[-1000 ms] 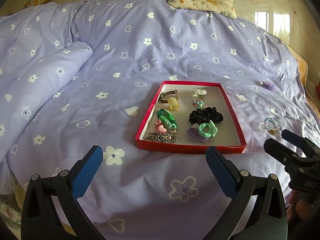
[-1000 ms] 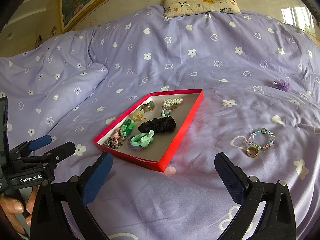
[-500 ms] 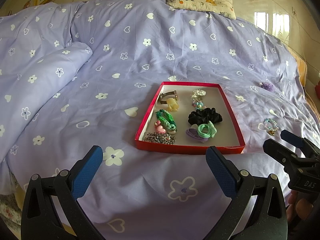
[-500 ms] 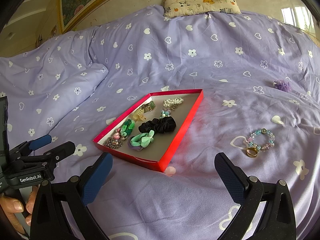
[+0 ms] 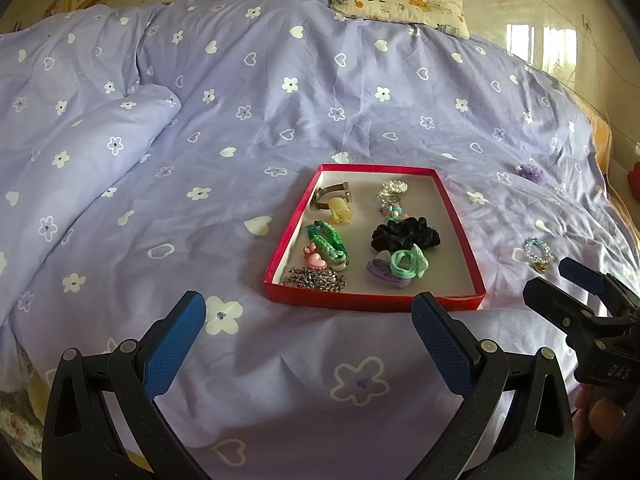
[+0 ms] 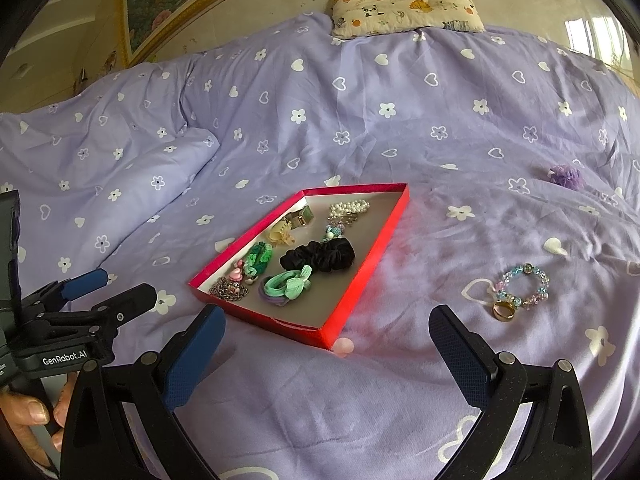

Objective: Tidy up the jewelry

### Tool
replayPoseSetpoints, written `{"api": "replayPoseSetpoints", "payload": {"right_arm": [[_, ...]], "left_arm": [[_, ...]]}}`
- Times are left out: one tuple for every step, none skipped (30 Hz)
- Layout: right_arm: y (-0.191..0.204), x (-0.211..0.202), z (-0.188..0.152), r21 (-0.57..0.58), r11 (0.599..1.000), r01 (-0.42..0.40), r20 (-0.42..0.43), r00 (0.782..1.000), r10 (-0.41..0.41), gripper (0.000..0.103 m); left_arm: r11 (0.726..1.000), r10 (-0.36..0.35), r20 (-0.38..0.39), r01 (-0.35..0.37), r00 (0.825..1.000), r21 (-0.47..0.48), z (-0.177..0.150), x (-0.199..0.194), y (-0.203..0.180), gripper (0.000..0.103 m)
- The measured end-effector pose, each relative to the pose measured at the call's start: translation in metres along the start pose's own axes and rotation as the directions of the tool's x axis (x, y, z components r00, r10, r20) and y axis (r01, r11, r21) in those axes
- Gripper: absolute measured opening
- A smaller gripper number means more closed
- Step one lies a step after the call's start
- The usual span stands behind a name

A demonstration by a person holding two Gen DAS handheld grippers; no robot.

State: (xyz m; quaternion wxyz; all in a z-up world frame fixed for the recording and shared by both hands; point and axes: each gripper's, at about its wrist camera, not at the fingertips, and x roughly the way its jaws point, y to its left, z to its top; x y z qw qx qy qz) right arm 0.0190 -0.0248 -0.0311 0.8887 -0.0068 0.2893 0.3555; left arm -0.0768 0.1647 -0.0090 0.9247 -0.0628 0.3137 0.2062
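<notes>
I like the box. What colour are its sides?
The box has red sides, clearest in the right wrist view.

You're over a lilac duvet [image 6: 400,152] printed with white flowers and hearts, with a cream cartoon-print pillow [image 6: 404,6] at its head. The tray [image 6: 372,264] is red outside and pale grey inside, holding a black scrunchie [image 6: 320,256] and a mint green hair tie [image 6: 288,284]. Your gripper pads [image 6: 192,360] are blue on black frames.

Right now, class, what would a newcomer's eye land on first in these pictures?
The red tray in the middle of the lilac bedspread, holding a black scrunchie, green bands and chains. To its right on the cover lie a beaded bracelet and a gold ring. Both grippers, left and right, hover open and empty.
</notes>
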Motion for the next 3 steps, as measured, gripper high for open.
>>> {"api": "replayPoseSetpoints", "payload": {"right_arm": [[0.0001, -0.0002, 0.0002, 0.002, 1.000, -0.001, 0.000, 1.000, 0.001, 0.103], [0.0002, -0.0002, 0.0003, 0.003, 1.000, -0.001, 0.000, 1.000, 0.001, 0.103], [0.0000, 0.0000, 0.0002, 0.003, 1.000, -0.001, -0.001, 1.000, 0.001, 0.103]], "left_arm": [[1.000, -0.002, -0.001, 0.002, 1.000, 0.000, 0.0006, 0.0010, 0.0011, 0.103], [1.000, -0.004, -0.003, 0.004, 1.000, 0.000, 0.0014, 0.0023, 0.0015, 0.103], [1.000, -0.008, -0.006, 0.008, 1.000, -0.001, 0.0017, 0.0026, 0.0010, 0.103]]}}
